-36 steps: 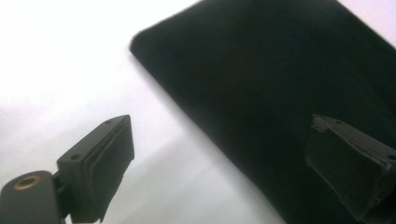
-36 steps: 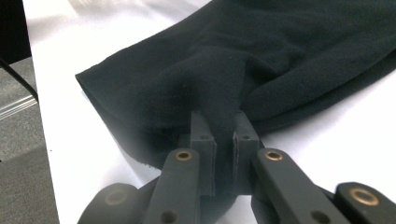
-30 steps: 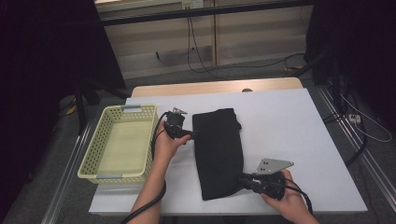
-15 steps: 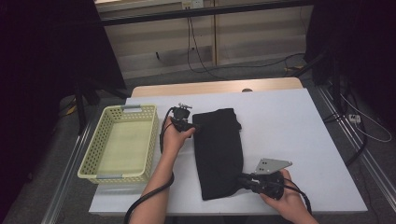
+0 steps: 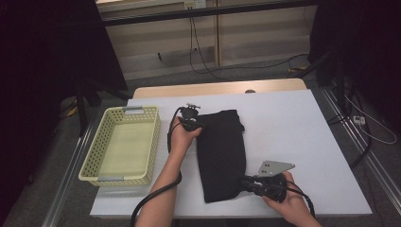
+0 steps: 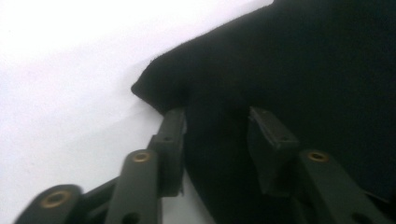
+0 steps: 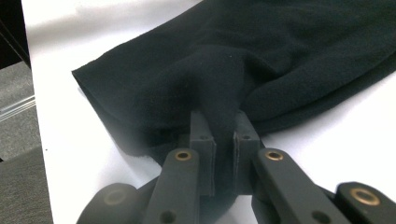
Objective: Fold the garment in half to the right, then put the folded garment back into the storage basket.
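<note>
**Black cloth gripped at near end, far corner between closing jaws**

Lying lengthwise on the white table (image 5: 302, 132), just right of the yellow basket (image 5: 124, 144): a folded black cloth (image 5: 222, 153), one short end far from the person, the other near the table's front edge.

Right gripper (image 5: 249, 182), held low at the near right corner of the cloth: jaws pressed together on a pinched fold of the fabric. Seen clearly in the right gripper view, where the cloth (image 7: 243, 60) bunches up into a ridge between the two pads of the right gripper (image 7: 223, 128), with almost no gap left.

Left gripper (image 5: 197, 124), placed at the far left corner of the cloth: jaws partly open and just now closing. In the left gripper view, the corner of the cloth (image 6: 289, 70) lies between the pads of the left gripper (image 6: 215, 122), with the left pad at the very edge of the fabric and the right pad over the black surface. Not pinched yet, with a clear gap between pads and no fold raised.

Basket apart from the cloth, not touching it.
</note>
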The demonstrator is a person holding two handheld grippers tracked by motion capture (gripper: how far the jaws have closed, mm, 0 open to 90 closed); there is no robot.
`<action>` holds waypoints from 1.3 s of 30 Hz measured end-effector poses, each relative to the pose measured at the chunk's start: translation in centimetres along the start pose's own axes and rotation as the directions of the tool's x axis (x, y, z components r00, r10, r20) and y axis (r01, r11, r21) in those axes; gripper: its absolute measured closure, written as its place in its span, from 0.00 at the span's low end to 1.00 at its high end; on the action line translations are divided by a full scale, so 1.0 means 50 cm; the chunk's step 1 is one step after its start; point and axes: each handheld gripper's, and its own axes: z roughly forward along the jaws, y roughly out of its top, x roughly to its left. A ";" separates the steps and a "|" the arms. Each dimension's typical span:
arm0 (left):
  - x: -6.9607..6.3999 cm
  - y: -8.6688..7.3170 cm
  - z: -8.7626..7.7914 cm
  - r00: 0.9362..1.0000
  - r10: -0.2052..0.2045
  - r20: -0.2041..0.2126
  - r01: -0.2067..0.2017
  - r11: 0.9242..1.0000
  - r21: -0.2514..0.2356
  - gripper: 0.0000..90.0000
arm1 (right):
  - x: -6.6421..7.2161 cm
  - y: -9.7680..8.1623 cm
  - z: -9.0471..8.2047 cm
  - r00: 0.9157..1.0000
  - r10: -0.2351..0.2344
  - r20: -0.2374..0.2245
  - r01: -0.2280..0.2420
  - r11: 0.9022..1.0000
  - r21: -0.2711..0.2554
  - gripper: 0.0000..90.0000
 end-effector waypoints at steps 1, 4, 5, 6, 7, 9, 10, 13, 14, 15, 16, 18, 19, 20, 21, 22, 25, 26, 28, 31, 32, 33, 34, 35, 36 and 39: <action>-0.001 0.001 -0.001 1.000 -0.004 0.009 0.004 1.000 0.010 0.68 | 0.000 0.000 0.000 1.000 0.000 0.000 0.000 1.000 0.000 0.92; -0.007 0.006 -0.003 1.000 -0.023 0.021 0.022 0.999 0.034 0.83 | 0.001 0.001 0.002 1.000 0.000 -0.002 0.000 1.000 -0.002 0.92; -0.009 0.009 -0.004 1.000 -0.024 0.015 0.023 0.999 0.048 0.87 | 0.002 0.001 0.003 1.000 0.000 -0.003 0.000 1.000 -0.004 0.92; -0.011 0.014 -0.006 1.000 -0.024 0.005 0.024 0.998 0.061 0.88 | 0.002 0.001 0.004 1.000 0.001 -0.003 -0.001 1.000 -0.005 0.92; -0.011 0.019 -0.009 0.999 -0.032 0.005 0.032 0.996 0.078 0.89 | 0.003 0.002 0.004 1.000 0.000 -0.001 0.000 1.000 -0.005 0.92; -0.007 0.032 -0.020 0.999 -0.052 0.012 0.051 0.993 0.106 0.89 | 0.004 0.004 0.003 1.000 0.002 -0.001 -0.002 1.000 -0.009 0.92; -0.005 0.038 -0.027 0.998 -0.065 0.014 0.063 0.991 0.118 0.90 | 0.004 0.005 0.002 1.000 0.002 -0.001 -0.002 1.000 -0.013 0.92; -0.002 0.058 -0.050 0.997 -0.072 0.022 0.068 0.987 0.144 0.90 | 0.003 0.007 0.000 1.000 0.010 -0.004 -0.010 1.000 -0.027 0.92; -0.002 0.062 -0.056 0.997 -0.075 0.024 0.071 0.986 0.152 0.90 | 0.002 0.008 0.000 1.000 0.019 -0.004 -0.019 0.999 -0.034 0.92; -0.001 0.066 -0.063 0.997 -0.078 0.020 0.074 0.985 0.156 0.90 | 0.002 0.009 -0.001 1.000 0.021 -0.006 -0.021 0.999 -0.037 0.92; 0.000 0.070 -0.069 0.997 -0.073 0.009 0.070 0.984 0.161 0.90 | 0.002 0.010 -0.001 1.000 0.025 -0.005 -0.025 0.999 -0.045 0.92; 0.004 0.077 -0.080 0.997 -0.076 0.004 0.074 0.982 0.173 0.90 | 0.003 0.015 0.000 1.000 0.028 -0.005 -0.028 0.998 -0.059 0.92; 0.006 0.081 -0.085 0.998 -0.068 -0.005 0.067 0.981 0.184 0.90 | 0.004 0.018 0.001 0.999 0.032 -0.010 -0.032 0.997 -0.066 0.92; 0.008 0.084 -0.091 0.997 -0.072 -0.008 0.072 0.979 0.190 0.91 | 0.006 0.022 0.002 0.999 0.032 -0.012 -0.033 0.997 -0.072 0.92; 0.009 0.086 -0.096 0.997 -0.072 -0.014 0.073 0.979 0.190 0.91 | 0.009 0.026 0.005 1.000 0.029 -0.013 -0.030 0.996 -0.079 0.92; 0.011 0.088 -0.100 0.998 -0.064 -0.020 0.066 0.979 0.195 0.91 | 0.012 0.029 0.007 1.000 0.026 -0.011 -0.027 0.996 -0.085 0.92; 0.017 0.093 -0.114 0.997 -0.065 -0.035 0.071 0.975 0.210 0.91 | 0.020 0.040 0.020 1.000 0.020 -0.020 -0.022 0.995 -0.096 0.92; 0.020 0.095 -0.118 0.997 -0.068 -0.040 0.075 0.974 0.214 0.91 | 0.022 0.043 0.025 1.000 0.022 -0.022 -0.024 0.995 -0.101 0.92; 0.027 0.099 -0.129 0.996 -0.066 -0.053 0.076 0.972 0.221 0.91 | 0.025 0.051 0.034 0.999 0.023 -0.029 -0.026 0.994 -0.108 0.92; 0.037 0.106 -0.148 0.995 -0.067 -0.067 0.081 0.972 0.222 0.91 | 0.032 0.063 0.044 0.999 0.025 -0.040 -0.030 0.991 -0.130 0.92; 0.040 0.109 -0.156 0.996 -0.059 -0.069 0.074 0.972 0.225 0.91 | 0.035 0.067 0.047 0.999 0.026 -0.047 -0.032 0.990 -0.134 0.92; 0.042 0.111 -0.162 0.995 -0.067 -0.075 0.082 0.972 0.220 0.91 | 0.039 0.071 0.049 0.999 0.019 -0.051 -0.026 0.990 -0.136 0.92; 0.044 0.114 -0.168 0.995 -0.069 -0.078 0.085 0.971 0.224 0.91 | 0.042 0.074 0.051 0.999 0.015 -0.052 -0.022 0.990 -0.139 0.92; 0.047 0.116 -0.174 0.994 -0.066 -0.082 0.083 0.971 0.224 0.91 | 0.045 0.078 0.053 0.998 0.014 -0.058 -0.022 0.989 -0.144 0.92; 0.049 0.119 -0.180 0.994 -0.065 -0.087 0.083 0.971 0.222 0.91 | 0.048 0.081 0.056 0.998 0.011 -0.060 -0.019 0.989 -0.149 0.92; 0.057 0.127 -0.197 0.993 -0.061 -0.097 0.081 0.973 0.216 0.91 | 0.055 0.092 0.063 0.998 0.004 -0.065 -0.014 0.987 -0.159 0.92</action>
